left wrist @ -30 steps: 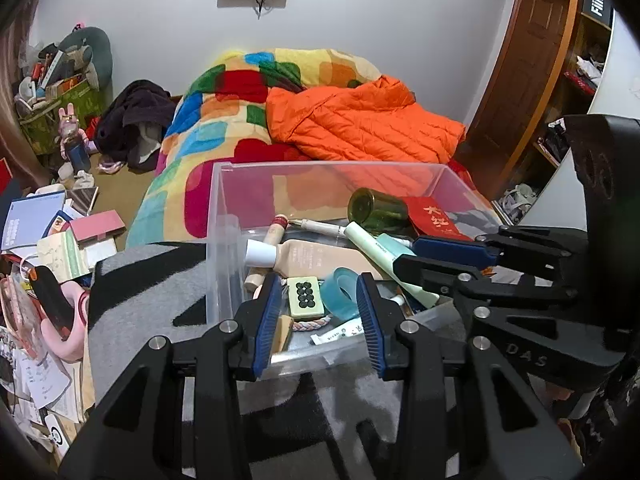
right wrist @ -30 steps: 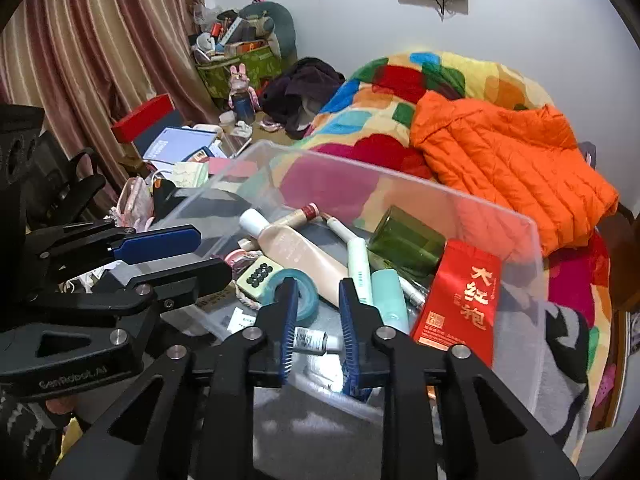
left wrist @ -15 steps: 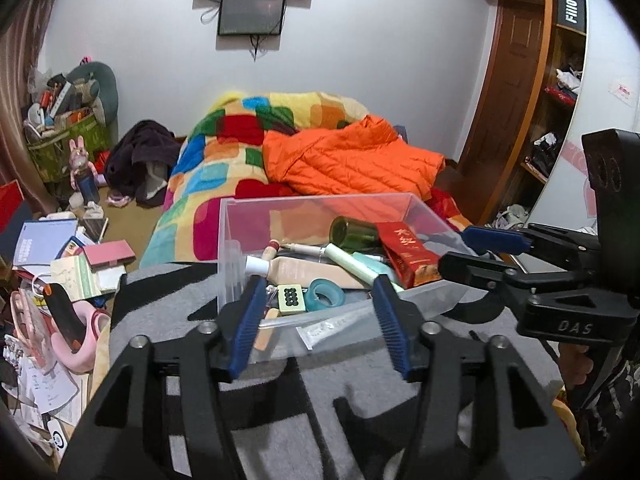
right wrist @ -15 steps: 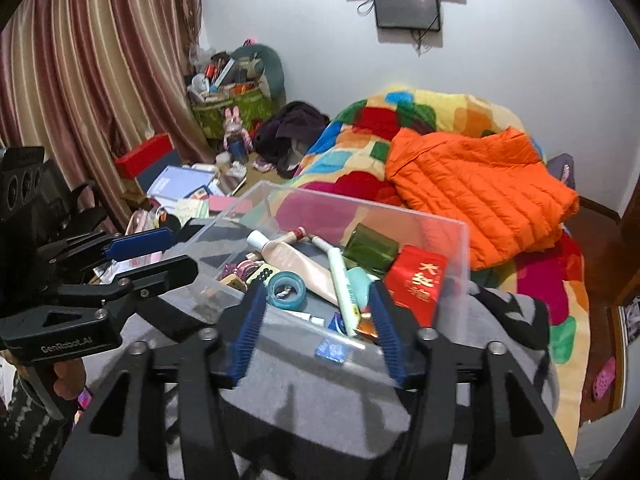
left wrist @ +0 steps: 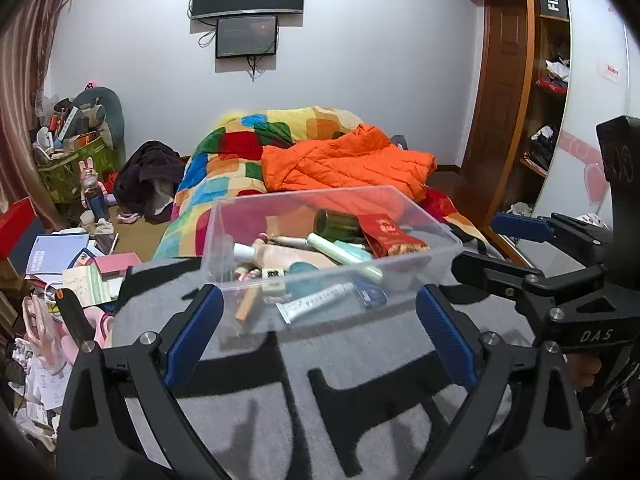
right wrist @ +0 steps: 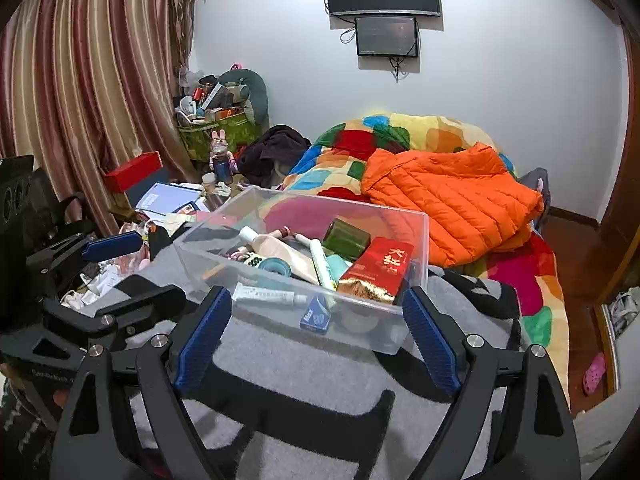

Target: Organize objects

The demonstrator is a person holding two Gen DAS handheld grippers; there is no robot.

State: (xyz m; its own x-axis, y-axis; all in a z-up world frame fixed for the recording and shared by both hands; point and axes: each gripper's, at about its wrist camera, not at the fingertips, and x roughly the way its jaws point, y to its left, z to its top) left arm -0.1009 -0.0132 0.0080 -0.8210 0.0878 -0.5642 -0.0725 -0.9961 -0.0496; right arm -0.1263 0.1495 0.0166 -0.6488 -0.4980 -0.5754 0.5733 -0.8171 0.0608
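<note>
Grey-and-black striped blanket (left wrist: 360, 364) covers the bed. Clear rectangular plastic bin (left wrist: 404, 280) sits just ahead of left gripper (left wrist: 316, 336) and right gripper (right wrist: 316, 340). Both spread wide, holding nothing.

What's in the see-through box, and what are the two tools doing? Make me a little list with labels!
box: clear plastic bin on a grey and black blanket
inside: red packet, green jar, teal tape roll, white tube
left tool: open, empty, in front of the bin
right tool: open, empty, in front of the bin
behind: orange jacket on the bed
</note>
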